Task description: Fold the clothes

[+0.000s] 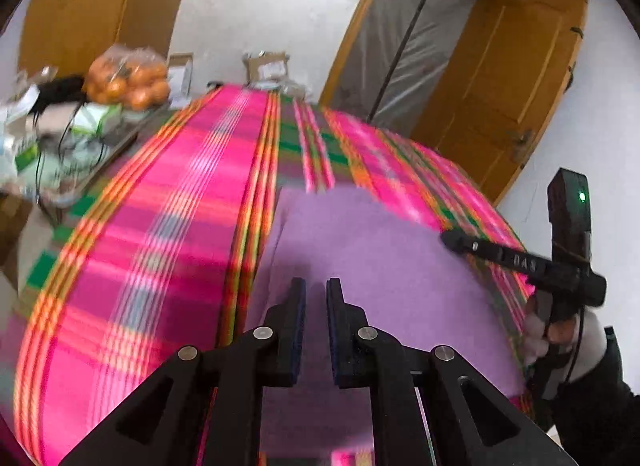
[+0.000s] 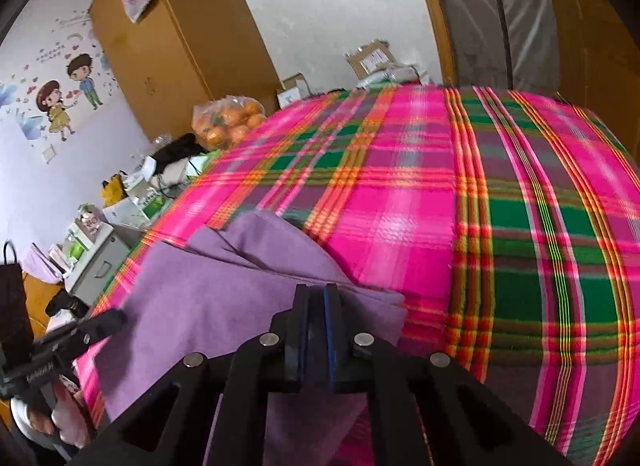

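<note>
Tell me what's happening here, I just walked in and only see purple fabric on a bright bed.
A person is folding a purple garment on a pink plaid bedspread, with a hand-held gripper in each hand. The right hand-held gripper is shut on the garment's near edge. The left hand-held gripper is nearly closed over the purple cloth; whether it pinches any is unclear. The garment already lies in layers.

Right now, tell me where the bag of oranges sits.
The bag of oranges sits off the plaid sheet's far left corner, upper left in both wrist views, beside the cluttered side table and before the wooden wardrobe.
</note>
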